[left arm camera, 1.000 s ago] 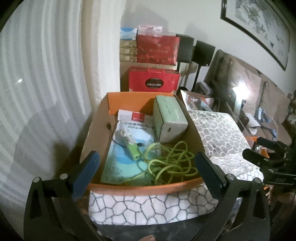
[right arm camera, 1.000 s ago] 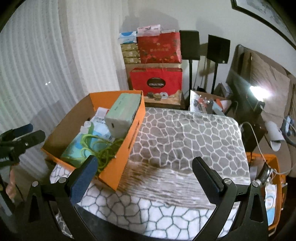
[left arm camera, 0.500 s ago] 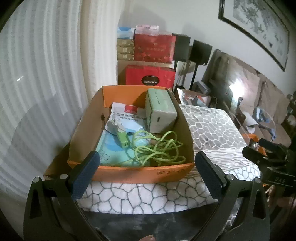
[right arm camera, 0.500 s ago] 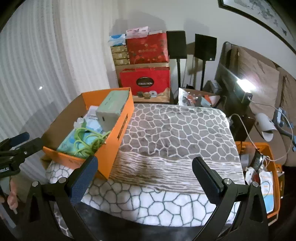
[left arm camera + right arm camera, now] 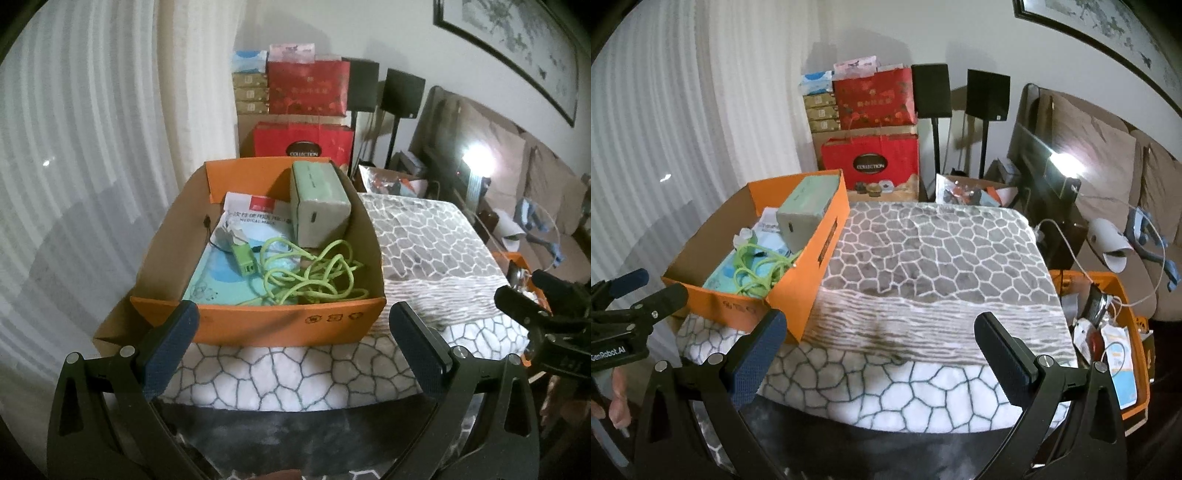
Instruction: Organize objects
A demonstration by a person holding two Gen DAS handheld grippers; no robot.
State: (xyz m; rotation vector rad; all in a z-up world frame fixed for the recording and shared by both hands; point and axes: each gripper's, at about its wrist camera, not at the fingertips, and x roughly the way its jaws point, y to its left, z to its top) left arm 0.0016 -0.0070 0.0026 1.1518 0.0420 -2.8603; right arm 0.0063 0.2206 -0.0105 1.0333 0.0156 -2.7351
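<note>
Both cameras have backed away, so the orange cardboard box (image 5: 258, 325) of green cable (image 5: 314, 273) and pale green case (image 5: 319, 206) sits mid-frame; left gripper (image 5: 293, 345) and right gripper (image 5: 879, 345) gape wide, empty; I'd approach low, centred

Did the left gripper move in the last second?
Yes. The left gripper has pulled back from the orange box: a second ago the near wall sat between its fingers, now it lies wholly beyond them.
</note>
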